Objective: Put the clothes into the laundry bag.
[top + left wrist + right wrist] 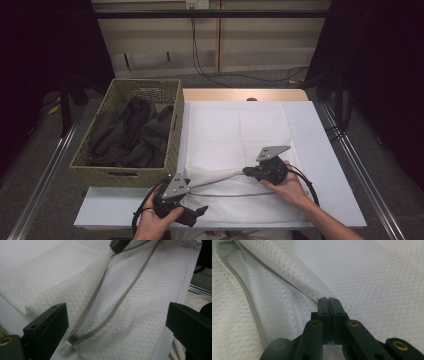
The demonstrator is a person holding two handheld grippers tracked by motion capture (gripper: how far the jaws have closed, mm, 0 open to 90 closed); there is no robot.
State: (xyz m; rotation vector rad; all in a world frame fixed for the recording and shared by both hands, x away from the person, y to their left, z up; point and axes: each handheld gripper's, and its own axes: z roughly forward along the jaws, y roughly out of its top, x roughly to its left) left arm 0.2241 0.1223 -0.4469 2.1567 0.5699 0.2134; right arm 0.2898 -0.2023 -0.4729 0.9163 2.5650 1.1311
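Black jaws of the left gripper (117,325) stand wide apart at the lower corners of the left gripper view, holding nothing; between them, low and left of centre, sits the zipper slider (70,338) with its pale pull tab, where the two grey sides of the open zipper (100,290) meet. Both sides run up across a white mesh bag (155,290) toward the top of that frame, where the tip of the right gripper shows at the upper middle. Seen from the right gripper view, the right gripper (328,300) has its jaws pressed together on the zipper's edge, pinching the tape with the white mesh spreading all around it. From the high view, the left gripper (202,209) lies at the bottom of the frame left of centre, and the right gripper (246,171) sits right of centre, each held in a hand, with the bag (240,130) flat on the white table (330,150) between and beyond them. At the left of that frame a woven basket (172,150) stands just beside the bag, filled with dark clothes (130,132).
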